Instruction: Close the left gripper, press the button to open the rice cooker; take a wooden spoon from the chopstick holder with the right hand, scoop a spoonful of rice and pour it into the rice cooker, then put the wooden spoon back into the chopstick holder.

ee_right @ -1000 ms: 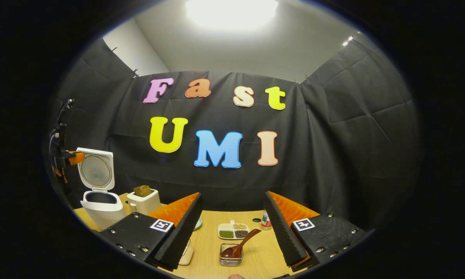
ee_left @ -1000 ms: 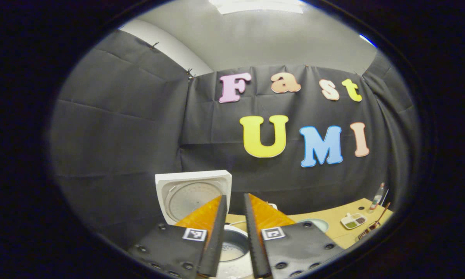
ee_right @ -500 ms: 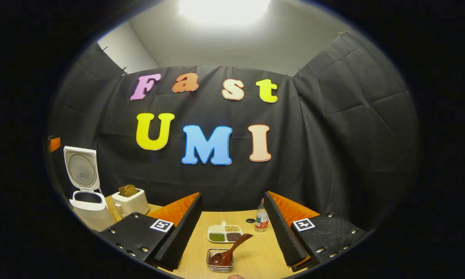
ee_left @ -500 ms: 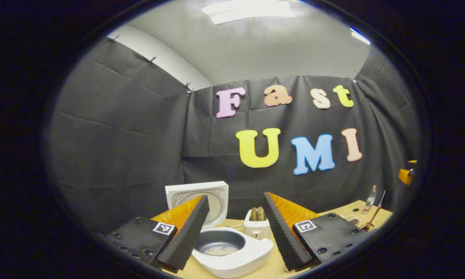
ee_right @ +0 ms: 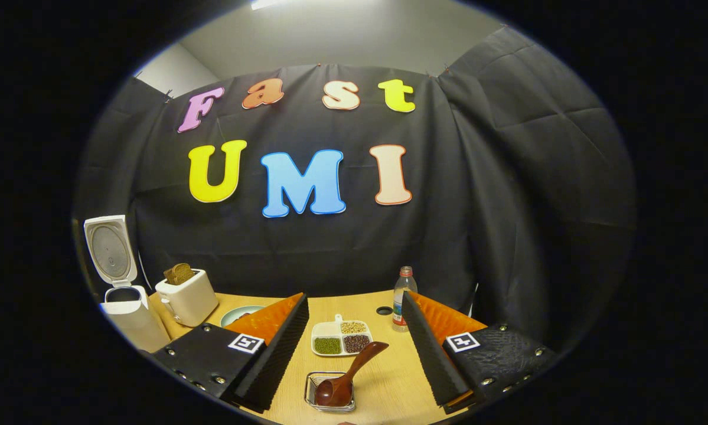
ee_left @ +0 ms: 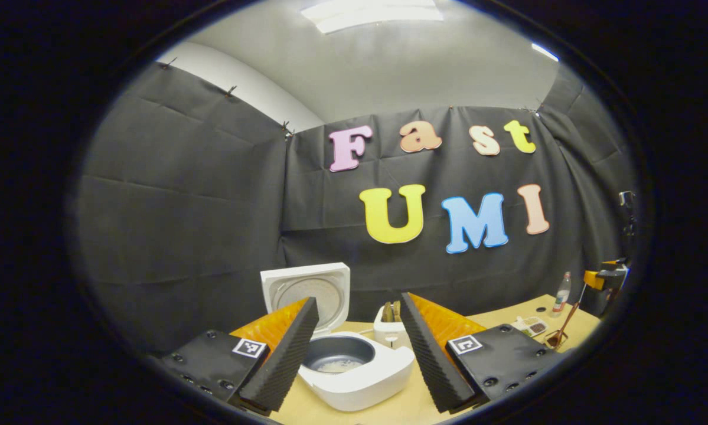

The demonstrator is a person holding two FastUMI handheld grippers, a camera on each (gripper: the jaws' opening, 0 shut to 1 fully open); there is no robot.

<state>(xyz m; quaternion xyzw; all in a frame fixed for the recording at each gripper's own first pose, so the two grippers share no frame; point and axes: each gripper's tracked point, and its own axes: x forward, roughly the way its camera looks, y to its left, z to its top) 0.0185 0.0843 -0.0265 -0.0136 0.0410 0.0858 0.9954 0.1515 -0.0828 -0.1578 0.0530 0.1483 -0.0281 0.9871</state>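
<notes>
Tools, two, both with ridged fingers spread apart and gripping nothing. Right tool (ee_right: pixel 354 354) hovers just above one smooth wooden spoon (ee_right: pixel 345 378), leaning in one small wire chopstick holder (ee_right: pixel 329 399) on the pale wood counter (ee_right: pixel 389 383). Beyond the holder sits one three-compartment dish (ee_right: pixel 341 345). Left tool (ee_left: pixel 358 354) frames one white rice cooker (ee_left: pixel 354 369), lid upright, contents faint.

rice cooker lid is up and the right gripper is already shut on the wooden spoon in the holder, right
Not quite. The rice cooker lid is up, but the right gripper view shows the right gripper open, with the wooden spoon lying untouched in the holder.
</notes>
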